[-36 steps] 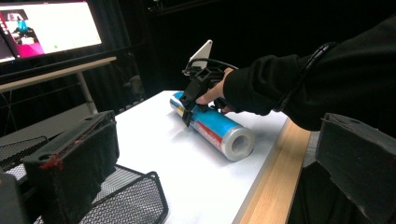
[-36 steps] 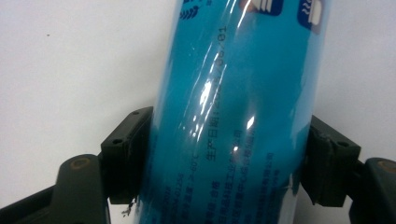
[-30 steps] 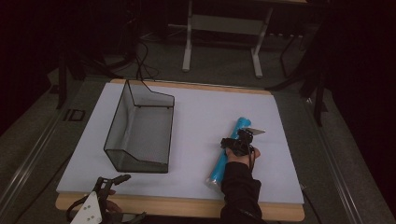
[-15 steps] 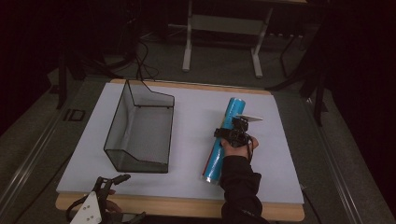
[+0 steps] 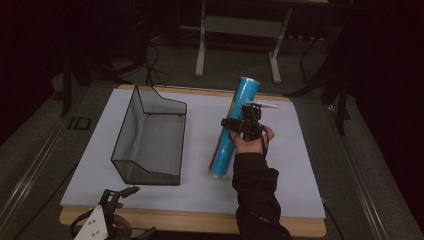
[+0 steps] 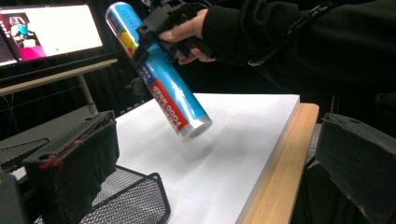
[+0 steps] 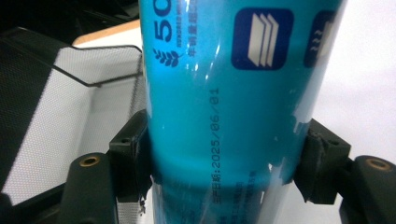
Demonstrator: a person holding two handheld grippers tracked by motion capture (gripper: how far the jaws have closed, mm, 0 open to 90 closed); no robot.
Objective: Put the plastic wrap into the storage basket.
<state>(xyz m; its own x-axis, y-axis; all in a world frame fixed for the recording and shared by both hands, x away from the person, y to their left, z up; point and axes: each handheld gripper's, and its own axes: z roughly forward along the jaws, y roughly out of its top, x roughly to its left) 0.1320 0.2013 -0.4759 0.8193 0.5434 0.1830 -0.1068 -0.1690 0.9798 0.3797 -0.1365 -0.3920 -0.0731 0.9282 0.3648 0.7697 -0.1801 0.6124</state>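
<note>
- The right hand-held gripper [image 5: 239, 125] has its jaws clamped across the middle of a long blue tube [image 5: 235, 127]. It holds the tube off the worktop [image 5: 295, 165], tilted, with the far end high and the near end low.
- In the left gripper view the tube [image 6: 163, 88] hangs at a slant, its silver lower end clear of the white surface and casting a shadow below.
- The wrapper looks glossy, and in the right gripper view the pads [image 7: 133, 154] press on its smooth round sides. On such a slope the tube [image 7: 233, 93] could slide down through the jaws, lower end first.
- The grip sits near the middle of a long body, so a quick swing could make the tube pivot in the jaws and point somewhere unplanned.
- The black mesh basket [image 5: 150, 137] stands on the worktop, to the left of the tube and apart from it. If the tube is bound there, I judge its length the main hazard: the low end could catch the wire rim [image 5: 160, 97] and tip or shove the light basket.
- Squeezing harder to stop a slip may dent the tube, if it is a thin can.
- The left hand-held gripper [image 5: 117, 200] rests by the near edge of the worktop, jaws standing wide apart and holding nothing, too far off to steady the basket.
</note>
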